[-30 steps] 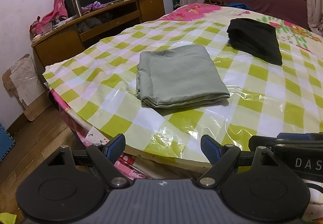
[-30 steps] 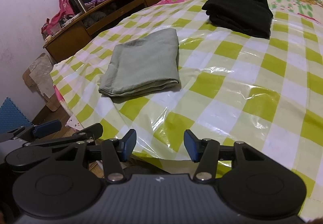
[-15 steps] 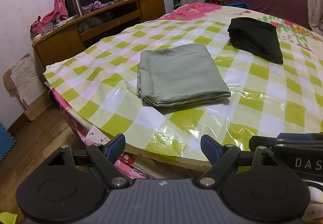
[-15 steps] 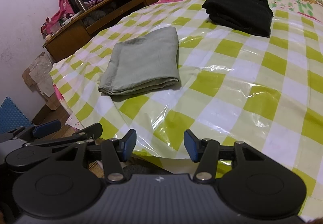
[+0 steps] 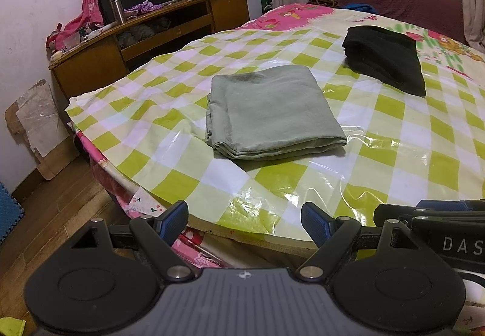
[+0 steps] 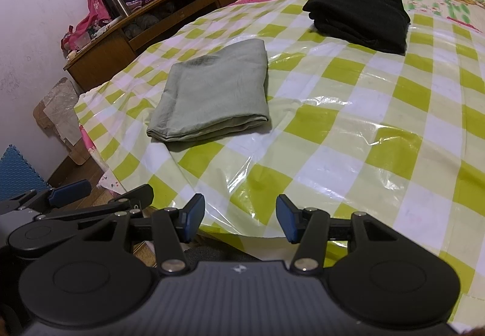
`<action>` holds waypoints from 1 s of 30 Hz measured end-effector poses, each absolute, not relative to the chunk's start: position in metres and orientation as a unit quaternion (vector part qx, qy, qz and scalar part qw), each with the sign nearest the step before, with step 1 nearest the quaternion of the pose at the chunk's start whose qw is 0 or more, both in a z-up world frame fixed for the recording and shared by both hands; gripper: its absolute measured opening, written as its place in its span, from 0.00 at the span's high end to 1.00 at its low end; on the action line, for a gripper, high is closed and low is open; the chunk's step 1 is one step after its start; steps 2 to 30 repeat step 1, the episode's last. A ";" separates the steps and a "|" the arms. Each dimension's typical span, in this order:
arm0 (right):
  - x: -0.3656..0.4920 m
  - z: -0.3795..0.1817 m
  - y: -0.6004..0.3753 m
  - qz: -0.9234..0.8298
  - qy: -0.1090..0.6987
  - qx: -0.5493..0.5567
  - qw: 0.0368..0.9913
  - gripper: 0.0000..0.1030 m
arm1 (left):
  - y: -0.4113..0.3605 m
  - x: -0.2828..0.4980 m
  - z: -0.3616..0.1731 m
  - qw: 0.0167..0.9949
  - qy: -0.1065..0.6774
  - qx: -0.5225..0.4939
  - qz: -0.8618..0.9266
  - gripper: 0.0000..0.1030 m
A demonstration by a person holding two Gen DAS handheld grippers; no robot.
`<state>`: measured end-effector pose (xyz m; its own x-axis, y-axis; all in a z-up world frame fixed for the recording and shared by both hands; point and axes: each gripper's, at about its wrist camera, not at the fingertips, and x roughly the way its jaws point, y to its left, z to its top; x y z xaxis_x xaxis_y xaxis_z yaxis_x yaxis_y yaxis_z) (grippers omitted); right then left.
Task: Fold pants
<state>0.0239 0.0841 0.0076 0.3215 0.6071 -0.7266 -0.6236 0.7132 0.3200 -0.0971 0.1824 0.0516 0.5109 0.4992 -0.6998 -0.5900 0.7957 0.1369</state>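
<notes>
While both grippers, left [image 5: 244,219] and right [image 6: 239,216], gape empty, folded pants [image 5: 269,114] lie well ahead on the bed [image 5: 394,160].

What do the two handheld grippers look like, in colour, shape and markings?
Each, the left gripper and the right gripper, has a matte black ribbed body, two round discs, black linkage arms with silver rivets and blue ribbed fingertips. White letters "DAS" show beside.
</notes>
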 end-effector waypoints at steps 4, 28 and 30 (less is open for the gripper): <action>0.024 0.008 0.084 0.379 0.442 -0.010 0.813 0.49 | 0.183 -0.097 0.052 0.867 0.382 -0.060 0.314 0.09; 0.024 0.008 0.084 0.379 0.442 -0.010 0.813 0.49 | 0.183 -0.097 0.052 0.867 0.382 -0.060 0.314 0.09; 0.024 0.008 0.084 0.379 0.442 -0.010 0.813 0.49 | 0.183 -0.097 0.052 0.867 0.382 -0.060 0.314 0.09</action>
